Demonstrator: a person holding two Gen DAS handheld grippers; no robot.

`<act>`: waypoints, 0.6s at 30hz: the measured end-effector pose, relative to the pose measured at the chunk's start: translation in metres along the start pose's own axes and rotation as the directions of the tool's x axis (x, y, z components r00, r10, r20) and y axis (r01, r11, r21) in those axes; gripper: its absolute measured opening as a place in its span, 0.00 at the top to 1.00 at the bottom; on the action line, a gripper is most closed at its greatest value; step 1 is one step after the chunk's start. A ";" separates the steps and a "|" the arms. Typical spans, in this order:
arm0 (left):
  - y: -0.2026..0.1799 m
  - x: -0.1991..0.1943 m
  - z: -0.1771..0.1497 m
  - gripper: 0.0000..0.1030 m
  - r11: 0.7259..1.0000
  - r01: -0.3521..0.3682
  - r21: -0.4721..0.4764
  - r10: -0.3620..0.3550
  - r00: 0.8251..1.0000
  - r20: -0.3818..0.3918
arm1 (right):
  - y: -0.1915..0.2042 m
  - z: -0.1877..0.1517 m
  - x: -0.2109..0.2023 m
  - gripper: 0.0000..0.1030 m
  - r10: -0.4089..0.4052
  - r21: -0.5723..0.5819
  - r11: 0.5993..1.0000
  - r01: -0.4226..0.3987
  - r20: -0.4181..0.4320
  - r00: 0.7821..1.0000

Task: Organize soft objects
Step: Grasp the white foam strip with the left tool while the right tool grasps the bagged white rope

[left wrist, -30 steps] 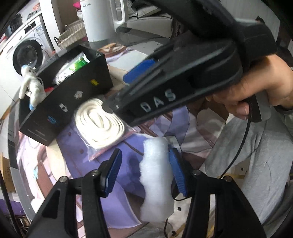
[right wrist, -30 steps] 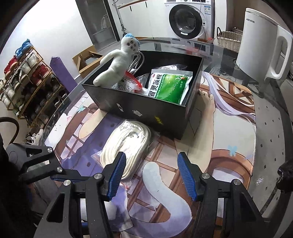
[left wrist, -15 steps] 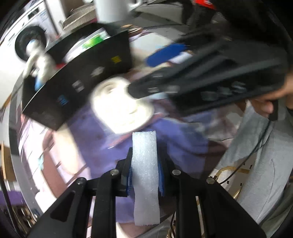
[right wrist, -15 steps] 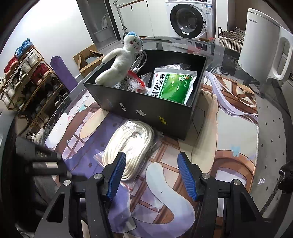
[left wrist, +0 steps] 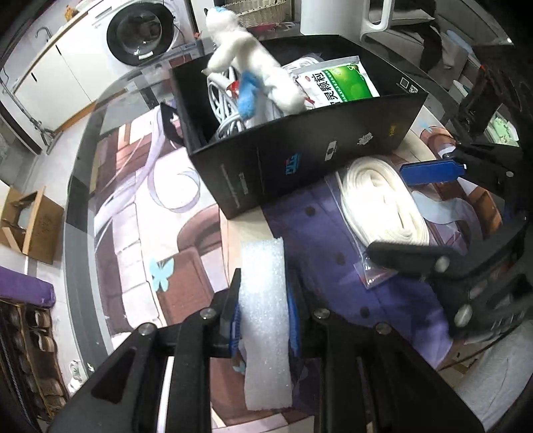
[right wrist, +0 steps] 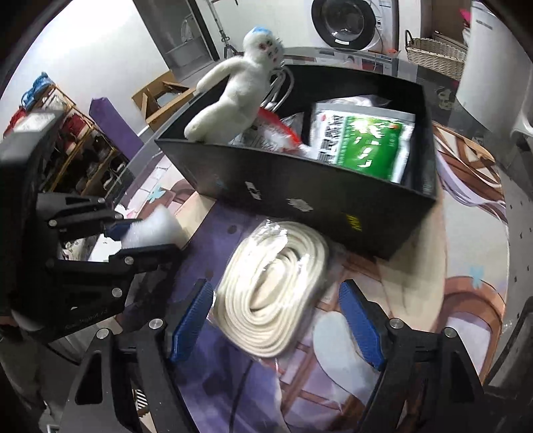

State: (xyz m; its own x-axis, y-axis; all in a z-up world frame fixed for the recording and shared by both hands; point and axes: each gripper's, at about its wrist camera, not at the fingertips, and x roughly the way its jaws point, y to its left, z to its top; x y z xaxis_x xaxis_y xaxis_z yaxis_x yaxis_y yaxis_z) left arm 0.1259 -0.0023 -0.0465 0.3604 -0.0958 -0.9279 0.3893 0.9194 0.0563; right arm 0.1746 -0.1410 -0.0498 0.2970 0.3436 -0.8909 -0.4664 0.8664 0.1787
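On the far left of the right wrist view, the left hand-held gripper (right wrist: 146, 234) is clamped on a strip of white foam (right wrist: 156, 229), its pads pressed into both sides. The left wrist view shows the same foam strip (left wrist: 265, 319) standing up between the blue pads, above a printed mat (left wrist: 133, 233) that covers the glass worktop (left wrist: 80, 146). A second ago the foam stood loose between parted jaws; now it is squeezed and carried closer to the box.

In the middle stands an open black box (right wrist: 299, 203), its front wall bearing small logos too fine to read. A white plush doll (right wrist: 233, 96) with a blue top leans on the box's left rim. Inside lies a green and white sachet (right wrist: 363, 143) printed with large Chinese characters, beside a red and white packet (right wrist: 273, 133) and a coil of pale cable (left wrist: 223, 100).

In front of the box, touching its wall, lies a coiled white rope in a clear bag (right wrist: 276, 289). The right hand-held gripper (right wrist: 276, 324) hangs over it, jaws opening wide with the coil between them, pads not pressing it. Earlier these jaws stood narrower and further from the rope.

To the right a white appliance (right wrist: 493, 63) stands behind the box; its label is unreadable. A wicker basket (right wrist: 433, 50) and a washing machine (right wrist: 349, 20) sit beyond.
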 end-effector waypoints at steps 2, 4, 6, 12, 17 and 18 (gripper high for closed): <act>0.002 0.000 0.003 0.80 1.000 -0.011 0.010 0.011 1.000 0.003 | 0.008 0.002 0.005 0.15 -0.008 -0.013 1.000 0.008 0.005 1.000; 0.002 -0.001 0.003 0.80 1.000 -0.006 -0.001 0.006 1.000 0.002 | 0.017 0.003 0.009 0.15 -0.018 -0.041 0.999 0.018 0.011 1.000; 0.001 0.001 0.007 0.80 1.000 -0.001 -0.009 0.001 1.000 0.000 | 0.025 0.002 0.011 0.15 -0.030 -0.088 0.996 0.031 0.016 0.999; 0.001 0.004 0.010 0.80 1.000 0.008 -0.008 -0.008 1.000 0.002 | 0.039 -0.009 0.013 0.36 -0.086 -0.201 0.975 0.094 0.048 0.995; -0.005 0.004 0.012 0.80 1.000 0.013 -0.001 -0.013 1.000 0.006 | 0.028 -0.016 0.007 0.57 -0.066 -0.222 0.972 0.073 0.040 0.997; -0.007 0.003 0.012 0.80 1.000 0.016 -0.002 -0.016 1.000 0.006 | 0.025 -0.018 0.005 0.58 -0.061 -0.225 0.972 0.067 0.032 0.998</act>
State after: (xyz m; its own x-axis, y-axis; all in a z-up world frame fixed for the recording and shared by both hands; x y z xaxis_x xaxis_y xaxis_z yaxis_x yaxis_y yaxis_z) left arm 0.1342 -0.0134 -0.0453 0.3591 -0.1122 -0.9265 0.3934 0.9184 0.0412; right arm 0.1494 -0.1237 -0.0577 0.3517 0.3015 -0.8862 -0.6207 0.7838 0.0204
